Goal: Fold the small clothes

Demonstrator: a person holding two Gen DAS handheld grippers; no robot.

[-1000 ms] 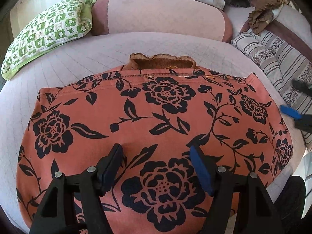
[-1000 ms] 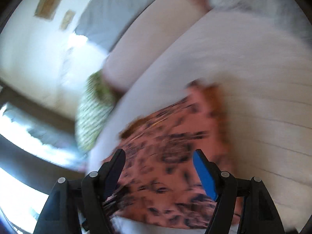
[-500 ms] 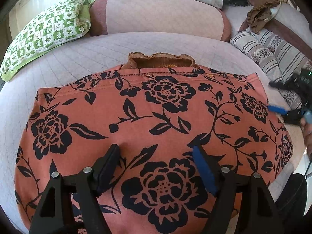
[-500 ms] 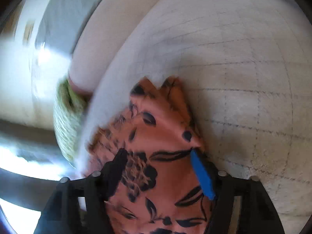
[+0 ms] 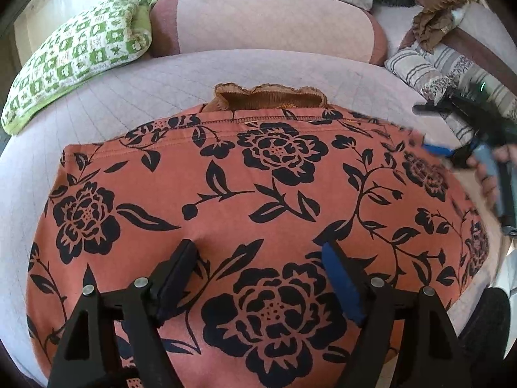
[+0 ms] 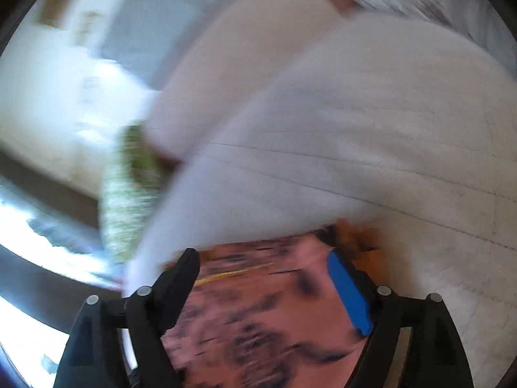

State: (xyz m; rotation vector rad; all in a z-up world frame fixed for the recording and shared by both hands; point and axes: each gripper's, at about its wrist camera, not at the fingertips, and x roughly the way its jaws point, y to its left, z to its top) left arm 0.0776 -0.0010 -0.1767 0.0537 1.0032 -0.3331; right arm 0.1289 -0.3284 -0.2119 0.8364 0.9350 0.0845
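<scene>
An orange garment [image 5: 258, 200] with black flowers lies spread flat on the pale quilted bed [image 5: 135, 97]; a brown ribbed collar [image 5: 271, 98] shows at its far edge. My left gripper [image 5: 258, 255] is open and hovers low over the garment's near part. My right gripper [image 5: 439, 129] is in the left wrist view at the garment's far right corner, held by a hand. In the blurred right wrist view the right gripper [image 6: 263, 258] is open over the garment [image 6: 258, 307], with nothing between its jaws.
A green-and-white checked pillow [image 5: 74, 51] lies at the back left, a pink bolster [image 5: 265, 22] at the back, striped cushions [image 5: 446, 71] and a brown crumpled cloth [image 5: 436, 22] at the back right.
My right gripper has swung in over the garment's right corner and keeps moving; its view is blurred. My left gripper has stayed almost still over the garment.
</scene>
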